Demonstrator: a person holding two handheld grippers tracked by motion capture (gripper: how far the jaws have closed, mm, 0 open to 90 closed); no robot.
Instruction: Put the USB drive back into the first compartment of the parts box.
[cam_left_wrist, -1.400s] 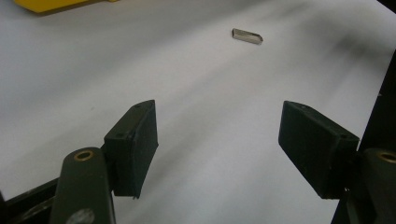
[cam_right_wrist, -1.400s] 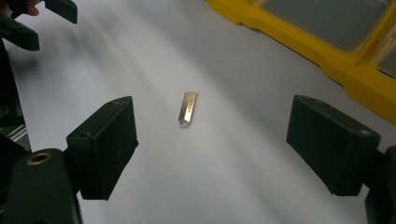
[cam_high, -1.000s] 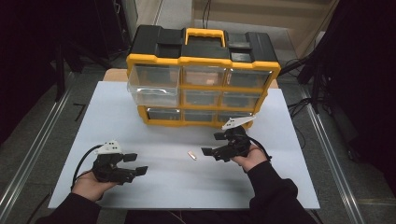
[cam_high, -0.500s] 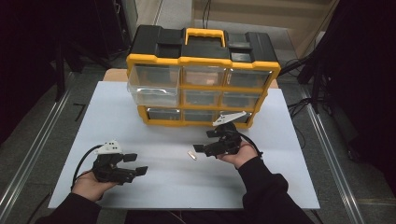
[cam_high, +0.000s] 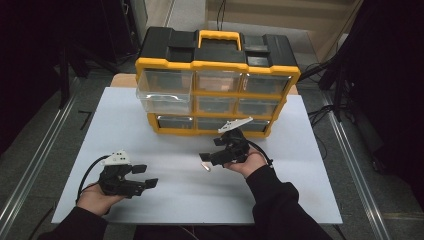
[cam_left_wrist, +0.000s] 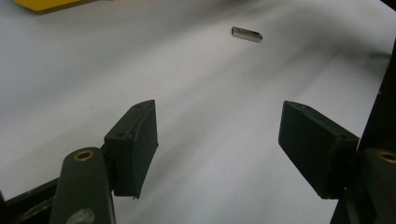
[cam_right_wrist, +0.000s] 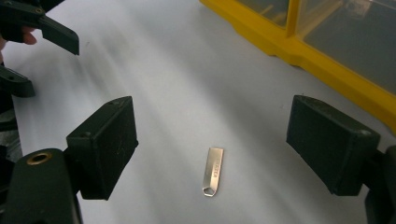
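While held low over the white board (cam_high: 165, 125), right gripper (cam_high: 206, 160) poised above small flat metal piece (cam_right_wrist: 213, 177), jaws spread wide, one on each side, neither touching it. Piece lying flat on the board, silver, narrow, one end angled with a tiny hole, faint lettering along its length too small to read. Seen from above just beside the right gripper's tips (cam_high: 205, 166); seen from the left gripper view farther off on bare board (cam_left_wrist: 246, 33).

Left gripper (cam_high: 148, 176) resting near the person's left edge of the board, jaws apart with nothing between, well away from the metal piece. Same gripper visible in the upper left corner of the right gripper view (cam_right_wrist: 32, 37).

Behind both, yellow and black drawer organiser (cam_high: 218, 82) standing upright at the far side of the board, black lid, yellow carry handle on top. Three rows of clear drawers in front. Left drawer of the middle row (cam_high: 165, 102) pulled out, jutting forward past the frame; all others pushed in. Contents of drawers hard to make out through the plastic: bottom row looks dark, upper rows pale, nothing certain. Yellow base of the organiser near the right gripper, lower corner crossing the right gripper view (cam_right_wrist: 299, 51).
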